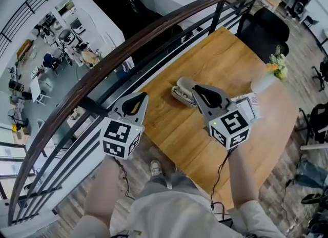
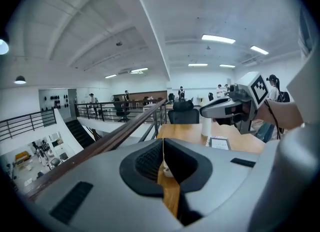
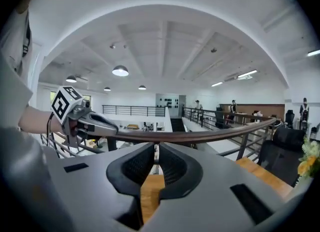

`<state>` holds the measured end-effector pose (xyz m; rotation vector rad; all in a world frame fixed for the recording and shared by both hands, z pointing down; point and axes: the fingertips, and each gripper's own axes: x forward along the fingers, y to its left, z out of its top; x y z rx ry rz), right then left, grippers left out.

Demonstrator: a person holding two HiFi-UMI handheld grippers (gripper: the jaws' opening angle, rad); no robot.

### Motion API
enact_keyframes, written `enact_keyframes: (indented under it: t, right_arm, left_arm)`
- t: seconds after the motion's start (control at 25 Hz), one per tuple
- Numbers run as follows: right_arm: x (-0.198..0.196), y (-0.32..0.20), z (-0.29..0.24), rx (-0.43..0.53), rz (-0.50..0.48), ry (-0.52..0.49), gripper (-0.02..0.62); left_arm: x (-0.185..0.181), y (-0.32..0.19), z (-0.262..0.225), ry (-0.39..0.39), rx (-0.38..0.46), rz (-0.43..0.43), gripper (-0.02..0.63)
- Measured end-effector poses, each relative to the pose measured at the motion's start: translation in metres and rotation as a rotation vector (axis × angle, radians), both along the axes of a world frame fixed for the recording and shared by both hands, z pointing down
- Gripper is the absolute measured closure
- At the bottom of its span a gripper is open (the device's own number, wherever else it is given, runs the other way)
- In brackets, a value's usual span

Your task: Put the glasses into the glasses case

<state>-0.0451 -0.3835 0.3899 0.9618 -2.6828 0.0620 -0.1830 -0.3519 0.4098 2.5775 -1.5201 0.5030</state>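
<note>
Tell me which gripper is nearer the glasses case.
Right. The right gripper hovers beside the glasses case; the left gripper hangs farther off, past the table edge.

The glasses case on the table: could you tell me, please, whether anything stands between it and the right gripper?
Nothing visible does. In the head view the right gripper hangs above the table, right next to the glasses case.

Wooden table (image 1: 215, 60) — glasses case (image 1: 182, 91), white vase (image 1: 262, 83), small tablet (image 1: 247, 110)
</note>
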Motion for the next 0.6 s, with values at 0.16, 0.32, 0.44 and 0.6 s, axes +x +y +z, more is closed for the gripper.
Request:
enact_keyframes:
  t: [0.16, 0.32, 0.44, 0.6]
  right_arm:
    - [-0.001, 0.030, -0.055, 0.090, -0.004, -0.067, 0.549]
    - [0.005, 0.058, -0.096, 0.147, 0.003, -0.135, 0.552]
    - [0.009, 0.077, -0.120, 0.182, 0.008, -0.164, 0.559]
    - [0.013, 0.101, -0.143, 0.220, 0.004, -0.170, 0.561]
  left_arm:
    - [0.000, 0.017, -0.059, 0.005, 0.120, -0.010, 0.584]
    - [0.006, 0.034, -0.104, -0.014, 0.224, -0.006, 0.584]
    - [0.010, 0.048, -0.125, -0.017, 0.268, 0.008, 0.584]
    - [0.009, 0.071, -0.145, 0.001, 0.305, 0.002, 0.584]
